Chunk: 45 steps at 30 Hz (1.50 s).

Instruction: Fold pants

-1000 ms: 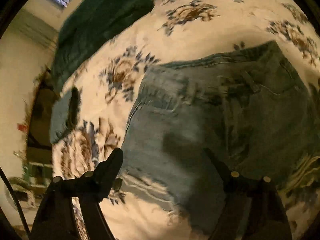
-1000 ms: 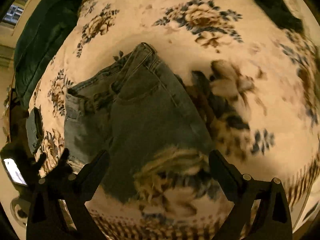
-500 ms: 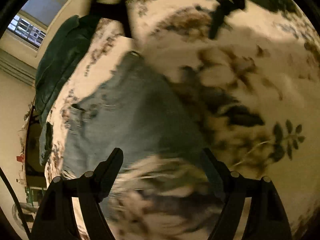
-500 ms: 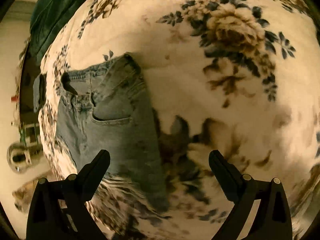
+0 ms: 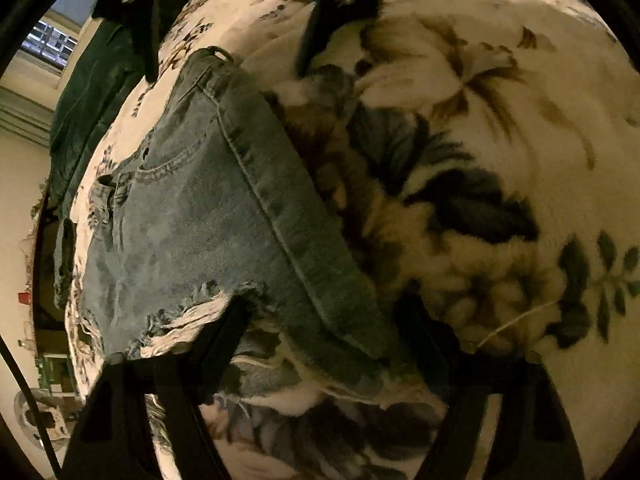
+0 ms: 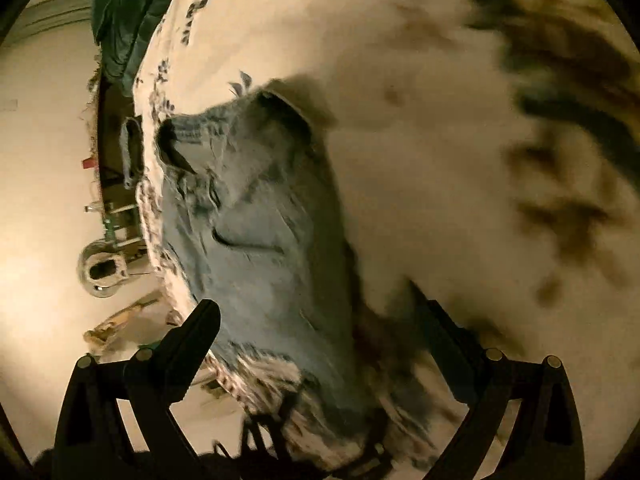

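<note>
Light blue denim shorts [image 5: 224, 224] with frayed hems lie folded in half on a cream floral blanket [image 5: 500, 128]. My left gripper [image 5: 324, 320] is open, its fingers straddling the frayed hem corner of the shorts close below. The shorts also show in the right wrist view [image 6: 264, 232], waistband at the far end. My right gripper [image 6: 316, 316] is open and empty, low over the shorts' near end. The right gripper's dark fingers [image 5: 320, 24] appear at the top of the left wrist view.
A dark green garment [image 5: 96, 92] lies at the blanket's far left edge, also in the right wrist view [image 6: 124, 12]. A small folded denim piece [image 5: 64, 256] sits near the bed's left edge. Floor and clutter [image 6: 100, 268] lie beyond that edge.
Both grippers swung and came down closer to the shorts. The left one now straddles the frayed hem corner. The right one tilted toward the bed's left edge.
</note>
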{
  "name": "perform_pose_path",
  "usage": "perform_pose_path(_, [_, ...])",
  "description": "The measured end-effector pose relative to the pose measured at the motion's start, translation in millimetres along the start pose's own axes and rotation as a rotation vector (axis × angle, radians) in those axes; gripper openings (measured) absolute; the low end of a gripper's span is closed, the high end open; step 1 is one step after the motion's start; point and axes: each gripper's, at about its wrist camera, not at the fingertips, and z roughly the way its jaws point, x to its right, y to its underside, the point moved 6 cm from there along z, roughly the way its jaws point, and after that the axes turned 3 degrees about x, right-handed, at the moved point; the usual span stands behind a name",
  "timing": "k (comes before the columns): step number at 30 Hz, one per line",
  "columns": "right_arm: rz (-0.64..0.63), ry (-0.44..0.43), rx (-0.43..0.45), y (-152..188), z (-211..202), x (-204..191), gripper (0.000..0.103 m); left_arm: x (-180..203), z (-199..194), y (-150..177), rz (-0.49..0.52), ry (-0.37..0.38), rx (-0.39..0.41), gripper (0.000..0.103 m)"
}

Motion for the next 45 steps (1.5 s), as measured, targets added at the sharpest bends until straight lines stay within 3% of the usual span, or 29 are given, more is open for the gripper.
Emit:
perform_pose_path(2, [-0.007, -0.014, -0.006, -12.4, 17.1, -9.1, 0.101, -6.4, -1.7, 2.8, -0.02, 0.001, 0.012, 0.027])
perform_pose_path(4, [-0.015, -0.023, -0.001, -19.9, 30.9, -17.9, 0.101, -11.5, -2.8, 5.4, -0.032, 0.003, 0.016, 0.009])
perform_pose_path(5, [-0.021, -0.029, 0.008, -21.6, 33.8, -21.8, 0.093, -16.4, -4.0, 6.2, -0.046, 0.005, 0.024, 0.006])
perform_pose_path(6, [-0.026, -0.021, 0.022, -23.4, 35.5, -25.0, 0.062, -24.6, -7.1, 6.3, -0.063, 0.006, 0.038, 0.006])
perform_pose_path(9, [-0.055, 0.065, 0.067, -23.9, 34.3, -27.4, 0.016, -49.8, -20.9, 6.0, -0.113, -0.007, 0.076, 0.005])
perform_pose_path(14, [-0.068, -0.025, 0.143, -10.0, -0.5, -57.6, 0.011, -107.9, -57.7, 5.7, -0.227, -0.018, 0.129, 0.005])
perform_pose_path(19, [-0.111, -0.063, 0.184, -3.0, -21.0, -121.2, 0.01, -176.4, -93.0, 14.5, -0.364, -0.042, 0.165, 0.005])
perform_pose_path(26, [-0.22, -0.04, 0.16, -10.9, 12.0, -230.1, 0.01, -284.4, -90.9, 57.3, -0.562, -0.095, 0.133, 0.005])
perform_pose_path(32, [-0.273, 0.067, 0.099, -52.6, 107.7, -313.3, 0.01, -369.5, -27.9, 98.8, -0.654, -0.136, 0.038, 0.005])
perform_pose_path(37, [-0.255, 0.197, 0.054, -85.1, 190.0, -324.6, 0.01, -409.6, 40.0, 129.3, -0.681, -0.108, -0.051, 0.006])
perform_pose_path(40, [-0.231, 0.257, 0.035, -95.9, 218.5, -318.5, 0.013, -417.0, 73.1, 143.5, -0.702, -0.061, -0.103, 0.011])
perform_pose_path(41, [-0.207, 0.256, 0.021, -98.9, 224.6, -314.6, 0.017, -418.3, 76.9, 147.3, -0.722, -0.043, -0.11, 0.015])
perform_pose_path(43, [-0.186, 0.209, -0.004, -100.0, 226.7, -312.1, 0.04, -417.7, 71.8, 149.3, -0.752, -0.04, -0.092, 0.03])
perform_pose_path(44, [-0.19, 0.182, -0.003, -99.3, 223.3, -314.1, 0.065, -418.3, 62.8, 150.4, -0.753, -0.075, -0.07, 0.046])
perform_pose_path(45, [-0.199, 0.163, 0.0, -99.1, 219.3, -316.7, 0.083, -418.1, 55.1, 150.5, -0.748, -0.104, -0.057, 0.058])
